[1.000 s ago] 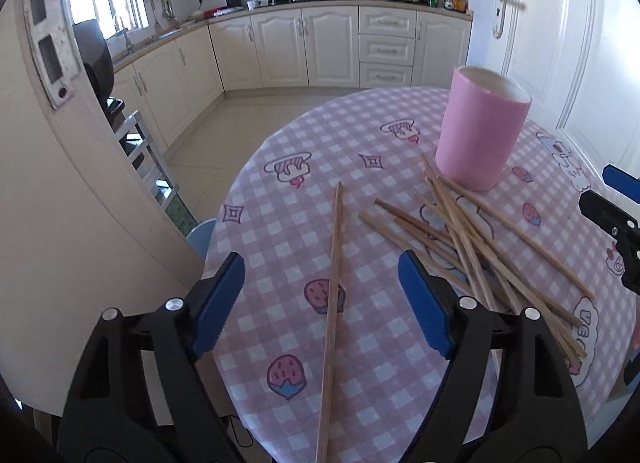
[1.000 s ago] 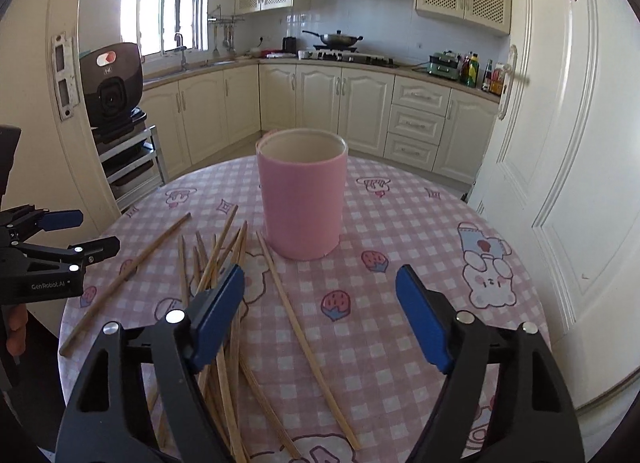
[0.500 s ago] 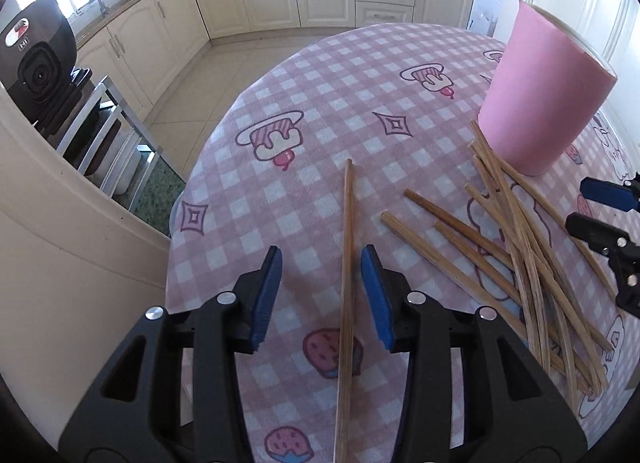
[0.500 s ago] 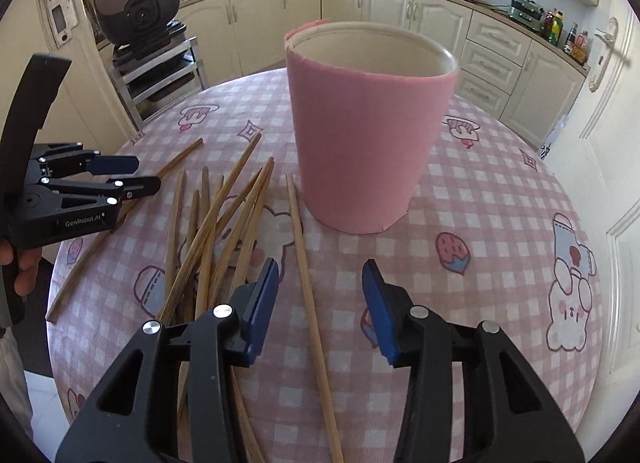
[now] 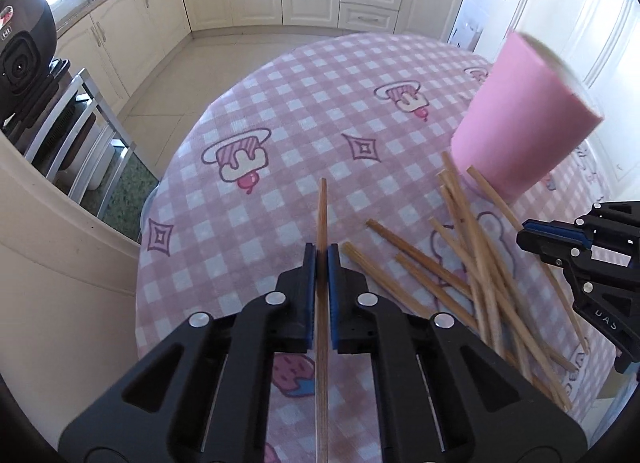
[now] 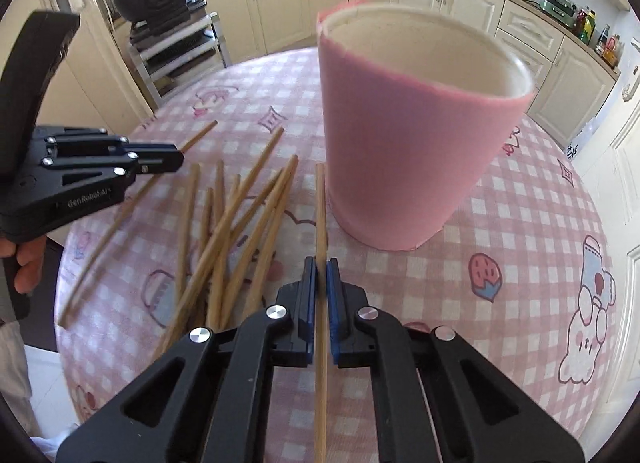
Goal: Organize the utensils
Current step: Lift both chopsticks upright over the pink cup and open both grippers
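- The left tool (image 5: 321, 253) is closed on a single wooden chopstick (image 5: 321, 215), its blue pads pressing both sides of the stick, which runs straight out ahead over the pink checked tablecloth (image 5: 304, 119) of the round bench.
- That chopstick lies apart from the others, to the left of the loose pile of chopsticks (image 5: 480, 263) in the left wrist view.
- The right tool (image 6: 321, 265) is closed on another chopstick (image 6: 320, 207), the pads clamped on it; its far end reaches just beside the base of the pink cup (image 6: 404, 143).
- The pink cup stands upright on the bench, open mouth up, with a pale inner wall.
- The pile of chopsticks lies criss-crossed on the cloth between the two tools, its nearest ends close to the cup's base.
- A hand (image 6: 28, 263) at the left edge of the right wrist view holds the left tool's handle.
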Tool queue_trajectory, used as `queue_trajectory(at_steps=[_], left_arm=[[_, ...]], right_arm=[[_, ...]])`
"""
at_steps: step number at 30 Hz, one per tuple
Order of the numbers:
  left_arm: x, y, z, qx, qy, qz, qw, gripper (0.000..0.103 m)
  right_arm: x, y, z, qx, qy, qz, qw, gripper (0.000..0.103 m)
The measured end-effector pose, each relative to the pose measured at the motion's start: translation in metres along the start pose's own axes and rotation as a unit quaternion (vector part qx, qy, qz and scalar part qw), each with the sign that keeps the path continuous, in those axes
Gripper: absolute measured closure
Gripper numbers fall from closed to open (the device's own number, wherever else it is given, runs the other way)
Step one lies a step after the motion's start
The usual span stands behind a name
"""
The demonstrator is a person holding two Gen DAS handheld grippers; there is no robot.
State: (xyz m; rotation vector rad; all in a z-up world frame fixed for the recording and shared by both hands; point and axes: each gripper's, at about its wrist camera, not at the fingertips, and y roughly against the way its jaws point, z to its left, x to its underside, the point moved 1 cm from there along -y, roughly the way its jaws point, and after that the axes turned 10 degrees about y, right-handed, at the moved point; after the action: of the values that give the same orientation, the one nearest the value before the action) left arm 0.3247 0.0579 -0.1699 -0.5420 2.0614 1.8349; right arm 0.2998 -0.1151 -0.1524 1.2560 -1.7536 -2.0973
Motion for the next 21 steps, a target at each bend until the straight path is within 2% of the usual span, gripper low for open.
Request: queue_trajectory(at_steps=[4, 7, 11, 15, 21], left_arm=[[-0.002, 0.037, -0.007, 0.015, -0.001, -0.037, 0.9992, 0.097], [-0.006, 0.077, -0.015, 0.042, -0.001, -0.074, 0.9964, 0.097], [-0.012, 0.126, -0.027, 0.078, -0.008, -0.119, 0.9898, 0.097], [-0.015, 0.163, -0.040, 0.118, -0.014, -0.145, 0.9823, 0.097], [-0.025, 0.198, -0.062, 0.146, -0.020, -0.185, 0.9716, 0.097]], right_arm=[[-0.003, 0.031, 0.005, -0.006, 0.001, -0.038, 0.999, 0.099], [-0.007, 0.066, 0.007, -0.016, -0.001, -0.081, 0.997, 0.099], [-0.012, 0.106, 0.013, -0.026, -0.001, -0.137, 0.990, 0.099], [-0.015, 0.136, 0.011, -0.030, -0.008, -0.191, 0.981, 0.099], [-0.017, 0.159, 0.000, -0.045, -0.023, -0.234, 0.971, 0.099]])
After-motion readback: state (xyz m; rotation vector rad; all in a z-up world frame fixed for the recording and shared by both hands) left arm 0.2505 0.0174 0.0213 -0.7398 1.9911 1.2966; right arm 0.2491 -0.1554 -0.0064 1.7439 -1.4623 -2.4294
